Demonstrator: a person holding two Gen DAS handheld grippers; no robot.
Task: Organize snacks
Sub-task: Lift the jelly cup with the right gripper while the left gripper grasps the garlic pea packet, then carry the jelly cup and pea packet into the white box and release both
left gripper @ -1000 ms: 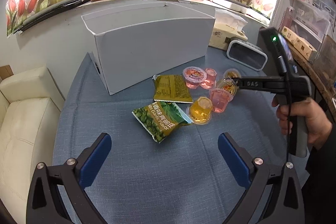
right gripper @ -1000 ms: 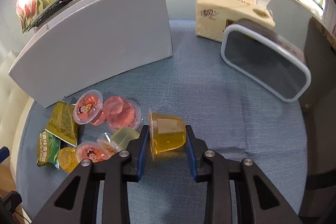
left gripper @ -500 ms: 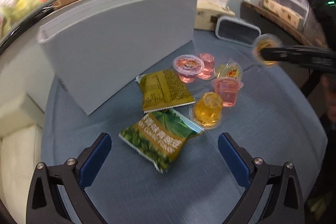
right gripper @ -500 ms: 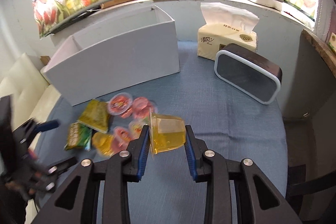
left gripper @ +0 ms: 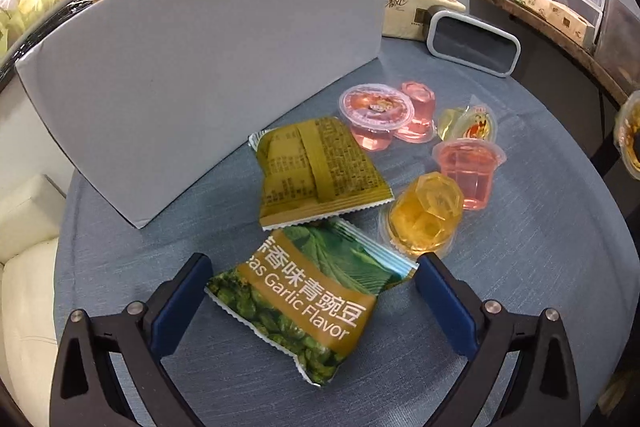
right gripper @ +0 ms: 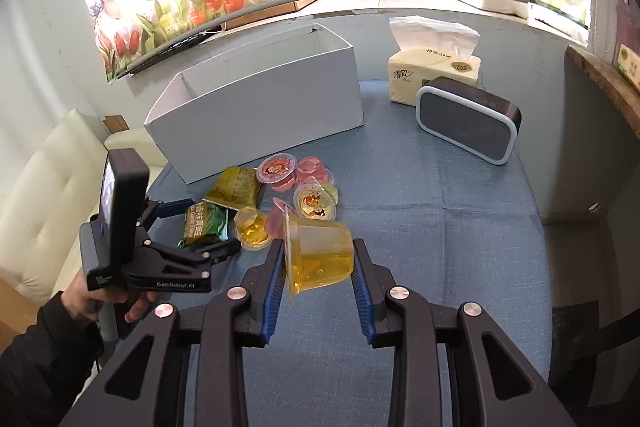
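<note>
right gripper (right gripper: pixel 318 269) is pinching a yellow jelly cup (right gripper: pixel 320 253) btw its blue pads, cup tipped on its side w/ the lid facing left, held up above the blue tablecloth (right gripper: pixel 420 227). same cup shows at the far right edge of the left wrist view (left gripper: pixel 629 137).

left gripper (left gripper: pixel 312 297) is spread wide, low over the cloth, fingers either side of the green pea packet (left gripper: pixel 304 301) w/ "garlic flavor" print; not gripping it, pads look just beside its edges. in the right wrist view the left gripper (right gripper: pixel 192 227) sits at the left w/ the person's hand (right gripper: pixel 100 301) on its handle.

rest of the snacks are clustered in front of the white box (right gripper: pixel 260 99): an olive-yellow packet (left gripper: pixel 318 171) lying back side up and overlapping the green one's top edge, an upside-down orange jelly cup (left gripper: pixel 424 217), a pink jelly cup (left gripper: pixel 468 173) upright, two more pink cups (left gripper: pixel 376 115) near the box, one small yellowish cup (left gripper: pixel 468 121) on its side. box is open-topped; can't tell from here what's inside.

behind, right: tissue pack (right gripper: pixel 434 71), dark speaker (right gripper: pixel 468 123) just in front of it.
</note>
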